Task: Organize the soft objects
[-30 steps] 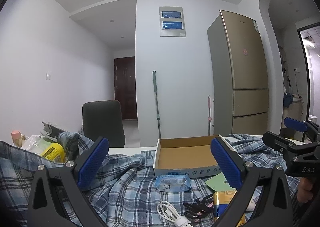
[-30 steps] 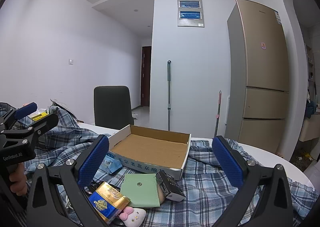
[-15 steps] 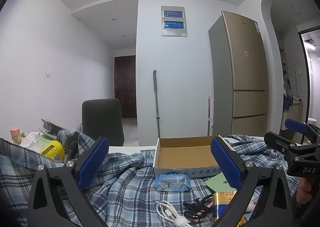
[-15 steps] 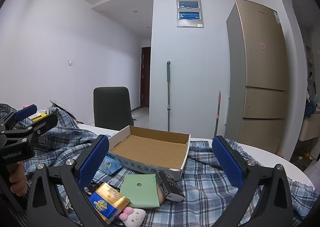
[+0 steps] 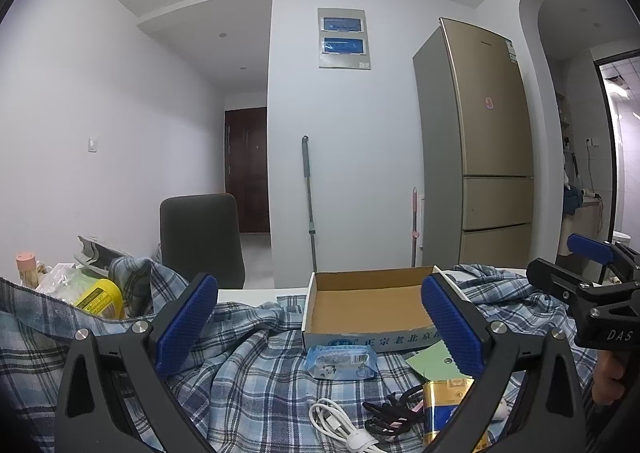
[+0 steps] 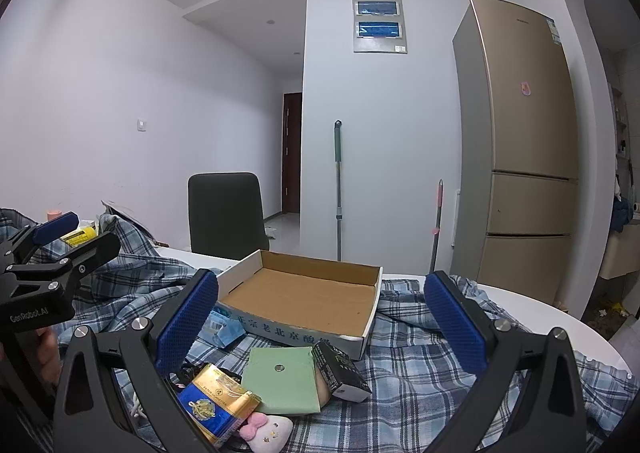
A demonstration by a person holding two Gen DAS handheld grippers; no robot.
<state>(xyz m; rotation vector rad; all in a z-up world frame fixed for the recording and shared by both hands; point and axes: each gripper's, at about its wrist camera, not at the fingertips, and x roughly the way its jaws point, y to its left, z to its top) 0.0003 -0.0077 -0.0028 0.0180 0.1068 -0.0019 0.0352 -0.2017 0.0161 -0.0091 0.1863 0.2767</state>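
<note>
Grippers spread wide over a rumpled plaid cloth strewn with small items.

Left gripper and right gripper both stand released, their ribbed blue pads holding nothing. The soft checked blue cloth lies in folds across the white round table. At 12 o'clock in the right wrist view sits a shallow rectangular cardboard box; at 6 o'clock lie a flat green pouch, a glossy blue-and-gold packet, and what looks like a pink plush toy. In the left wrist view, a crinkly tissue pack touches the box front, with a coiled white cable at 6 o'clock.
</note>
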